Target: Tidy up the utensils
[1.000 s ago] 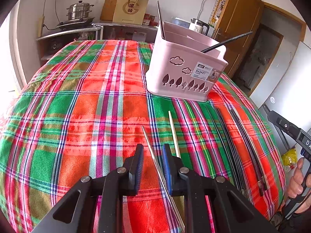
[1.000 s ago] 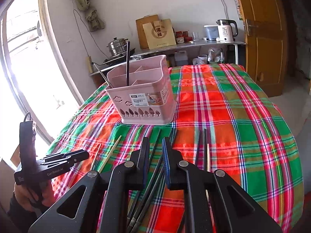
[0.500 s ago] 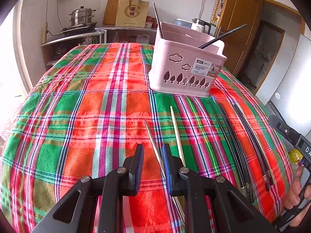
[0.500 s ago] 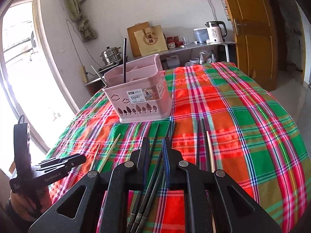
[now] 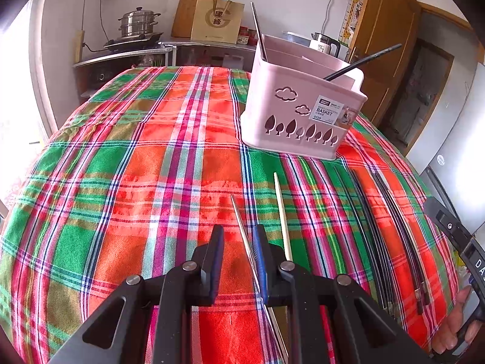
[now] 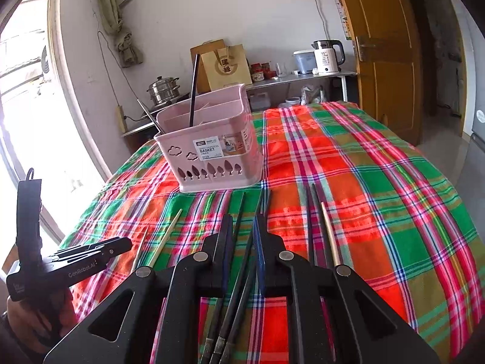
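Your counter (image 5: 127, 182) fills both views, draped in a red, green and pink plaid cloth. On it, toward the far side, sits the pink basket (image 5: 300, 115), cloud and tree cut-outs on its near wall and a white label beside them. A black chopstick (image 5: 363, 62) leans out of one of its compartments and a metal chopstick (image 5: 257, 28) stands up at the opposite corner.

Now your left tongs (image 5: 238, 242): they hover low over the cloth in front of the basket, jaws set to a narrow gap. A silver chopstick (image 5: 242, 230) runs through that gap, close against the blue-padded jaw, and whether the pads actually press on it you cannot tell from here. Just beside it lies a pale wooden chopstick (image 5: 282, 212), outside the jaws.

Your right tongs (image 6: 242, 230) are over the bundle of dark chopsticks (image 6: 245, 242) lying on the cloth, jaws also narrow, with the sticks passing between them; whether they are gripped I cannot tell. Just to the right rest two more dark chopsticks (image 6: 312, 212) and another pale chopstick (image 6: 329, 230).

At the far wall, a steamer pot (image 6: 163, 89) and a white kettle (image 6: 327, 57) stand on a shelf.
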Demonstrator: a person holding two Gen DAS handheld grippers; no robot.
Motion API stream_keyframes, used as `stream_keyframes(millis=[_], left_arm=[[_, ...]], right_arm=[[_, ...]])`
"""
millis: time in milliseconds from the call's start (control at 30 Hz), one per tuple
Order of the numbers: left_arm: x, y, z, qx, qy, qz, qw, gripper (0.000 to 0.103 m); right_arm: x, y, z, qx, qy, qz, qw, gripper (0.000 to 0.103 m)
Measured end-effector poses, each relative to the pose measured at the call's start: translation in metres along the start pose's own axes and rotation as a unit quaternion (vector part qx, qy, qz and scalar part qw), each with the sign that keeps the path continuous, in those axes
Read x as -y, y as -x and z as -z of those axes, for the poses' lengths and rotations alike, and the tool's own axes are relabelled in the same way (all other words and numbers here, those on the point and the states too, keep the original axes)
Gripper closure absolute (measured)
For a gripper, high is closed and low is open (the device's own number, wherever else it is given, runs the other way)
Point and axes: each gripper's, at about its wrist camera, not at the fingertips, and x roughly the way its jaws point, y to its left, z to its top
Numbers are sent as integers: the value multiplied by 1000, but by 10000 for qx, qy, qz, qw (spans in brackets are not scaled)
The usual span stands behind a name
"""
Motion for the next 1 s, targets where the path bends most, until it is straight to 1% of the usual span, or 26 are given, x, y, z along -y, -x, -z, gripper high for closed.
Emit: stream_keyframes(millis=[100,167,400,500,567,700,867,933,1000], left_arm=[[-4,4,1,68,62,-72,9999,84],[-8,5,2,40,157,-64,9998,84],[-13,1,4,-25,389,-103,9992,74],[-13,1,2,-7,381,-129,9992,74],[-12,0,0,1,380,-20,9993,74],[-15,-7,-3,-53,351,9,9994,74],[-21,-23,-1,-247,459,232,9984,74],[-22,-23,-1,-217,486,320,9981,74],[-24,-22,-2,-204,553,536,9968,74]], right_arm=[[-2,7,0,155,50,144,9998,89],[-5,9,1,177,138,83,9997,89],[-7,-14,2,-255,289,-179,9991,89],[-2,-30,2,-461,192,-269,9984,89],[1,-41,1,-611,119,-380,9973,89],[3,-56,-3,-777,36,-524,9956,89],[-5,-68,-5,-865,96,-491,9950,89],[-9,-68,-6,-861,186,-383,9954,89],[-13,-65,-6,-880,191,-274,9956,89]])
